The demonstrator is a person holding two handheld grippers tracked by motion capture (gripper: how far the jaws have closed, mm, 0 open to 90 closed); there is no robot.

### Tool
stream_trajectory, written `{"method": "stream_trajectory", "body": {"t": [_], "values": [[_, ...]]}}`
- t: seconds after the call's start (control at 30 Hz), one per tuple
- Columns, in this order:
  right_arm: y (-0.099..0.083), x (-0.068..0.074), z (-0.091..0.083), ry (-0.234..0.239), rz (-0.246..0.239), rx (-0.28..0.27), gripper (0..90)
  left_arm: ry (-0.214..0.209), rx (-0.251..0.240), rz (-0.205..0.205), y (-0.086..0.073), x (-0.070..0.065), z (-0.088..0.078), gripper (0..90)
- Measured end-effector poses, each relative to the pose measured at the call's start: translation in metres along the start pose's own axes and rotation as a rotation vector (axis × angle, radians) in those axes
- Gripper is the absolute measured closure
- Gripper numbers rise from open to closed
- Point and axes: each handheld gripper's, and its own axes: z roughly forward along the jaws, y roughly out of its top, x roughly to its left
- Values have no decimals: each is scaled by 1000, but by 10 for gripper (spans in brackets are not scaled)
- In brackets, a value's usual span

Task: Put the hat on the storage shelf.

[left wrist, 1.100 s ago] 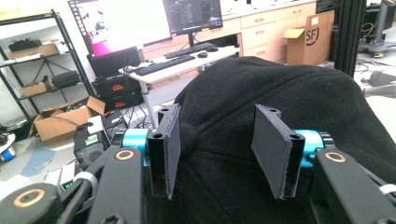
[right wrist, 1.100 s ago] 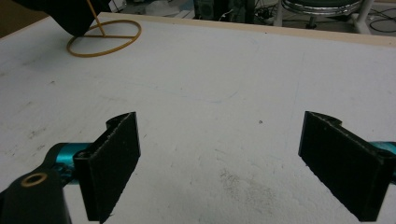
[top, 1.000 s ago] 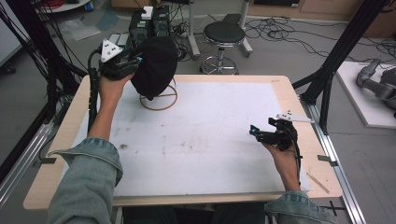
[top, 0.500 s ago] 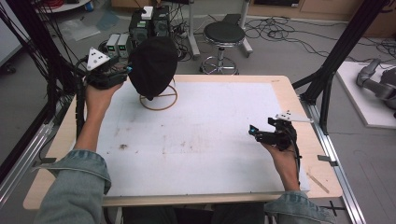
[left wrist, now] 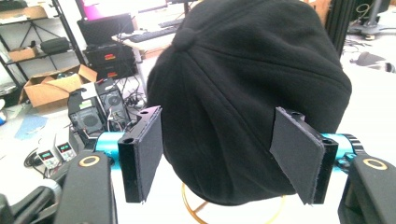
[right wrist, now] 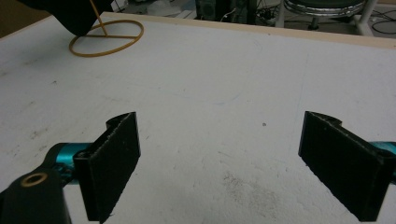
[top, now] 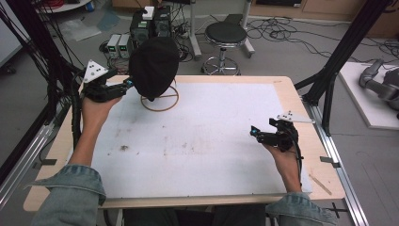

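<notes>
The step in hand looks like an approach to grasp the black cap (top: 154, 67), which sits on a gold wire stand (top: 160, 100) at the far left part of the desk (top: 282, 94). The left gripper (top: 128, 85) is held up at the cap's side, its fingers (left wrist: 144, 158) spread wide with the cap's back between them but not yet pinched; the pads appear just clear of the fabric. The next move likely calls for easing forward a little and closing on the soft crown, then lifting straight up so the light stand does not tip or drag along. The right gripper (top: 254, 133) rests low over the near right part of the desk, fingers (right wrist: 114, 161) released and empty. The desk carries a white mat (top: 207, 141), scuffed with grey smudges. Beyond it stand a round stool (top: 226, 35), black frame posts (top: 346, 47), power supplies (top: 118, 44) and loose cables on the floor.
</notes>
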Motion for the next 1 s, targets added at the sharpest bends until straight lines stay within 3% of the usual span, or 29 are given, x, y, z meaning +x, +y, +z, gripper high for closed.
{"method": "stream_trajectory", "body": {"t": [0.47, 1.0], "values": [[0, 1, 1, -2, 2, 3, 124, -6, 12, -23, -30, -12, -28, 319], [-1, 3, 5, -10, -14, 20, 123, 29, 32, -80, -63, -21, -55, 211]]}}
